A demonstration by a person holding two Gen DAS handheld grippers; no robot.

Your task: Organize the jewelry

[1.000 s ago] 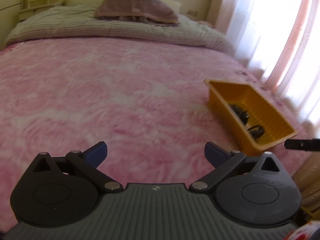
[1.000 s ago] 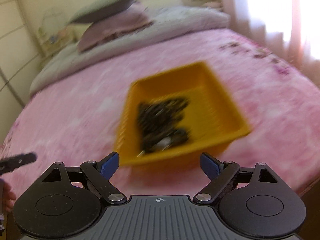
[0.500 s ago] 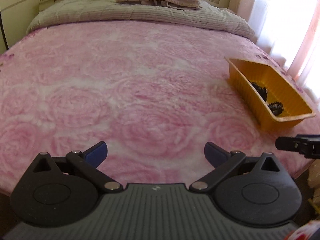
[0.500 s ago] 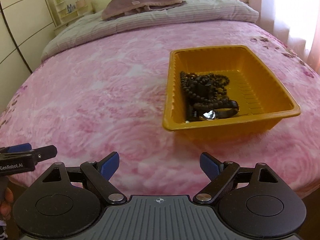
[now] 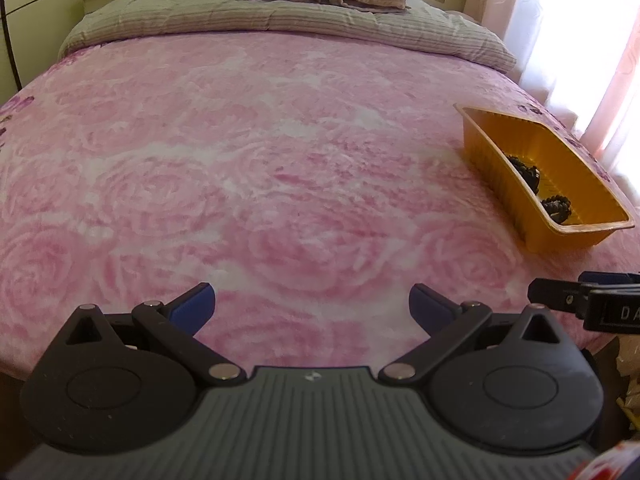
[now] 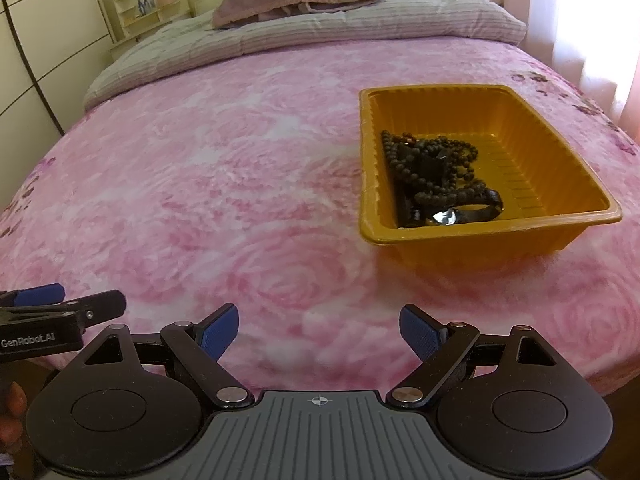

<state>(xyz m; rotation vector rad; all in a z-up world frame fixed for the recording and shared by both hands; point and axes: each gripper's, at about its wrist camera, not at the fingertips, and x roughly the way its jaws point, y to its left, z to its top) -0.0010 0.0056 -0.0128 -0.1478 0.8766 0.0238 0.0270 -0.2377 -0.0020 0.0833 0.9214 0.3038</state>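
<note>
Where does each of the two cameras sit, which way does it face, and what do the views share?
Left wrist: on the left gripper, angled down over the pink bedspread toward the pillows; its own open fingers show, and the right gripper's tip at the right edge.
Right wrist: on the right gripper, open, facing the orange tray of dark beaded jewelry; the left gripper's tip and part of a hand show at left.
Shared: bedspread, tray, jewelry, pillows.
</note>
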